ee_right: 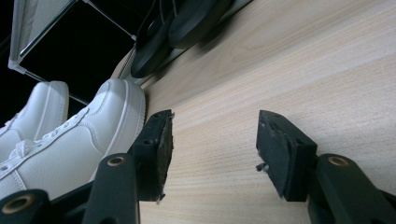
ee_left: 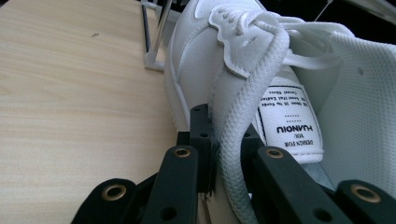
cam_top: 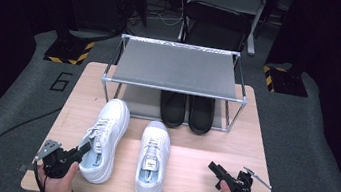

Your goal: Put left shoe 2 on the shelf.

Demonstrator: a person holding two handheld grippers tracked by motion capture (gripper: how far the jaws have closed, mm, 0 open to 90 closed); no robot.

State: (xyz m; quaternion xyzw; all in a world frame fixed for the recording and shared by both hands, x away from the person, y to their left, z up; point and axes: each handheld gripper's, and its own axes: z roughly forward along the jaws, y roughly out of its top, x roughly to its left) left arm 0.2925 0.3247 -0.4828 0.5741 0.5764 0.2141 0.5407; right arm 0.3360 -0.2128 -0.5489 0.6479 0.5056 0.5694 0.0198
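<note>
Two white sneakers stand on the wooden table point(cam_top: 211, 147). The left sneaker point(cam_top: 104, 137) lies at an angle, toe toward the rack. My left gripper point(cam_top: 81, 150) is at its heel, shut on the padded collar rim point(ee_left: 233, 140); one jaw is outside the shoe and the other inside, beside the printed label point(ee_left: 289, 121). The right sneaker point(cam_top: 153, 159) points straight away from me. Near the front right of the table my right gripper point(cam_top: 214, 168) is open, with bare wood between its jaws point(ee_right: 215, 149), and that sneaker point(ee_right: 84, 140) lies just to its left.
A metal-framed shoe rack point(cam_top: 174, 89) with a grey fabric top shelf stands at the table's far side. A pair of black shoes point(cam_top: 186, 111) sits on its lower level. Dark floor and black equipment stands surround the table.
</note>
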